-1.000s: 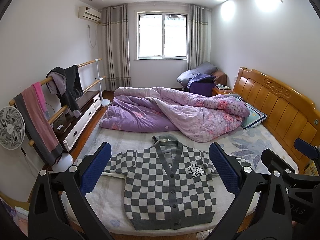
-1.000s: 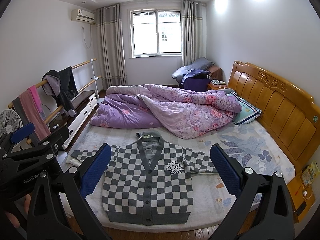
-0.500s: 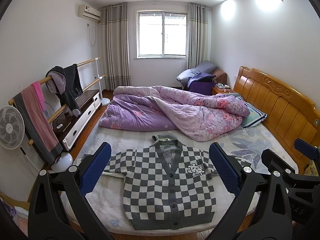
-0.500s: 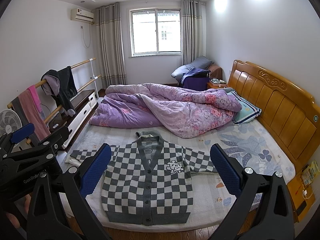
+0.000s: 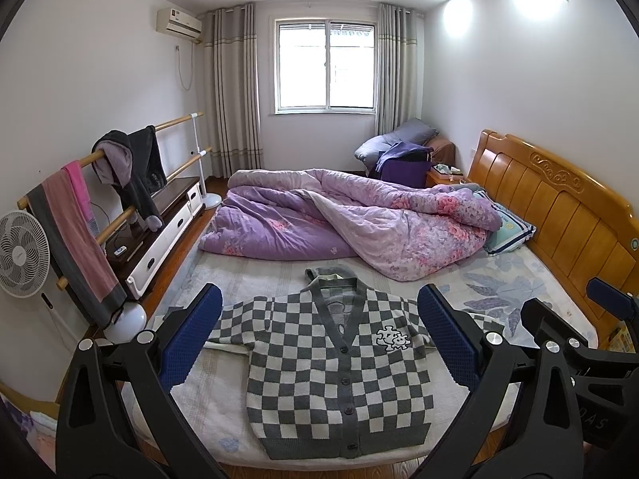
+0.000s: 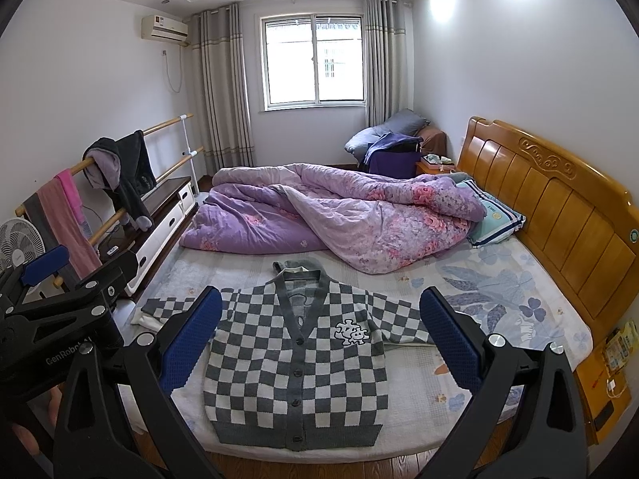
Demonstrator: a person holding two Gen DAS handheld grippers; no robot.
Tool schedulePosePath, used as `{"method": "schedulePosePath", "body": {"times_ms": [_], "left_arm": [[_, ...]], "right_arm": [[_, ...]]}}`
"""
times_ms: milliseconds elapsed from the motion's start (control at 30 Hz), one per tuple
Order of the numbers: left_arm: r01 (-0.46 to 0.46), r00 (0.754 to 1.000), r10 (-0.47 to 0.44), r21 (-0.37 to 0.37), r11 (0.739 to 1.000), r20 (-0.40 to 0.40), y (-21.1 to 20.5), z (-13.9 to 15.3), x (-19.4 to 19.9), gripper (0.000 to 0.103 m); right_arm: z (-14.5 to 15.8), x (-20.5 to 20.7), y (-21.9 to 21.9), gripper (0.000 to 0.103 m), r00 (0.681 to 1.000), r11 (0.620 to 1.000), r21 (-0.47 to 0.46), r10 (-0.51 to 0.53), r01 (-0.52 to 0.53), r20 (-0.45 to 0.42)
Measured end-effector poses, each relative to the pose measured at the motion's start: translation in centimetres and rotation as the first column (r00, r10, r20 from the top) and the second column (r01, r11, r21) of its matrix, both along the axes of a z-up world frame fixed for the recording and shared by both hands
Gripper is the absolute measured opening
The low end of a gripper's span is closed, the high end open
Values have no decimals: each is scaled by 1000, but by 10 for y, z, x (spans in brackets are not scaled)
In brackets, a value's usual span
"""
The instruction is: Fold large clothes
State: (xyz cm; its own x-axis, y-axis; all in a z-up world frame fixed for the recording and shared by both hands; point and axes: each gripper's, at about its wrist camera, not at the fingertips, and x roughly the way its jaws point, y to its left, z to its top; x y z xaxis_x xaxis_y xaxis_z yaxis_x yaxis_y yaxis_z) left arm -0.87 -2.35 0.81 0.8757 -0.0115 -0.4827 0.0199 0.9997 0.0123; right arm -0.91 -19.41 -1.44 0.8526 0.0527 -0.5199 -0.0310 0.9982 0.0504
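Observation:
A grey and white checkered cardigan (image 5: 339, 375) lies flat and buttoned on the near part of the bed, sleeves spread to both sides, hem at the bed's front edge. It also shows in the right wrist view (image 6: 295, 367). My left gripper (image 5: 319, 339) is open and empty, held well above and in front of the cardigan. My right gripper (image 6: 319, 339) is open and empty at about the same height. The right gripper's body shows at the right edge of the left wrist view (image 5: 579, 343); the left gripper's body shows at the left edge of the right wrist view (image 6: 64, 311).
A crumpled purple floral quilt (image 5: 351, 223) lies across the far half of the bed. A wooden headboard (image 5: 559, 207) and a pillow (image 5: 507, 231) are at the right. A clothes rail with hanging garments (image 5: 120, 175), a fan (image 5: 22, 255) and a low cabinet (image 5: 167, 215) stand left of the bed.
Both views have shifted very slightly; the cardigan and both open grippers are as before.

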Motion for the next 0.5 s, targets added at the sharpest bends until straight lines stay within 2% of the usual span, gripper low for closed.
{"method": "schedulePosePath", "body": {"times_ms": [367,400,433,500], "left_arm": [[-6,1000,6,1,1000,-7,6,-2,0,98],[-27,998,25,24,999,62,8,-4,-6,98],[-11,1000,11,3,1000,-6,8,-3,1,98],[-15,1000,15,6,1000,-11,8,-6,3,98]], "right_arm": [[-6,5,6,96,1000,1000,7,6,-6,-5],[-7,6,8,96,1000,1000,8,8,-8,-5],[-8,8,9,96,1000,1000,10,10,-10,-8],[-8,11,7,96,1000,1000,16,15,-15,-10]]}}
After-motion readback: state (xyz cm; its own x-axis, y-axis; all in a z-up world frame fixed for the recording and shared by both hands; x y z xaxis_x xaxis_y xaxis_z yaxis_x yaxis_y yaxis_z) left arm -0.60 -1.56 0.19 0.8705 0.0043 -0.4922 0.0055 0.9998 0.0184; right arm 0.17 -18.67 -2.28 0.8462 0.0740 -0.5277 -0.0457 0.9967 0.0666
